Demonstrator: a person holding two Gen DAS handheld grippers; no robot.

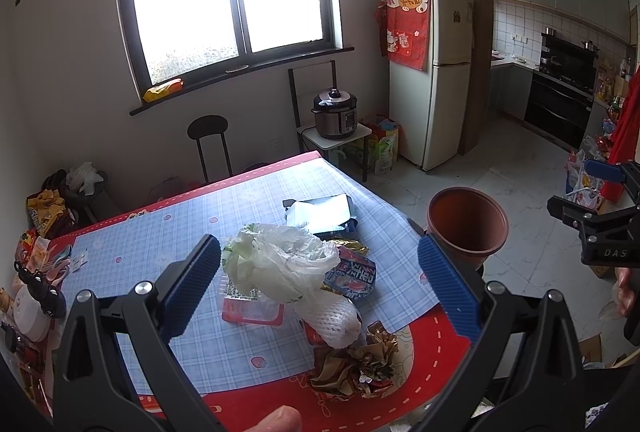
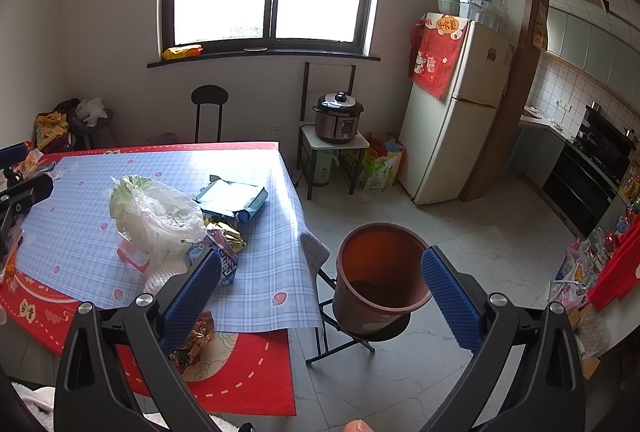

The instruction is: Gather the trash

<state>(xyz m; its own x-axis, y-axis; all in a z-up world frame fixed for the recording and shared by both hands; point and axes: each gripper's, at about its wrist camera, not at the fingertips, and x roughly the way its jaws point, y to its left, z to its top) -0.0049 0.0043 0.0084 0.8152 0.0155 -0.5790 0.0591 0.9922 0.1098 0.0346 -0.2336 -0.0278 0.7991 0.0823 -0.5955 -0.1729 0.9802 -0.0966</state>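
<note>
Crinkling plastic bag [image 1: 280, 260] amid foil wrappers [image 1: 356, 364], round brown bucket [image 2: 380, 276] beside.

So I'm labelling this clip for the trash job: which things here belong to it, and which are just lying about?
Part of the job:
- white plastic bag
- white foam net
- crumpled gold wrapper
- blue snack packet
- brown bin
- left gripper and right gripper, both open

Just lying about:
- pressure cooker
- fridge
- black stool

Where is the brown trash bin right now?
The brown trash bin stands on a black stool just off the table's right corner, between the open right tongs in the right wrist view.
</note>
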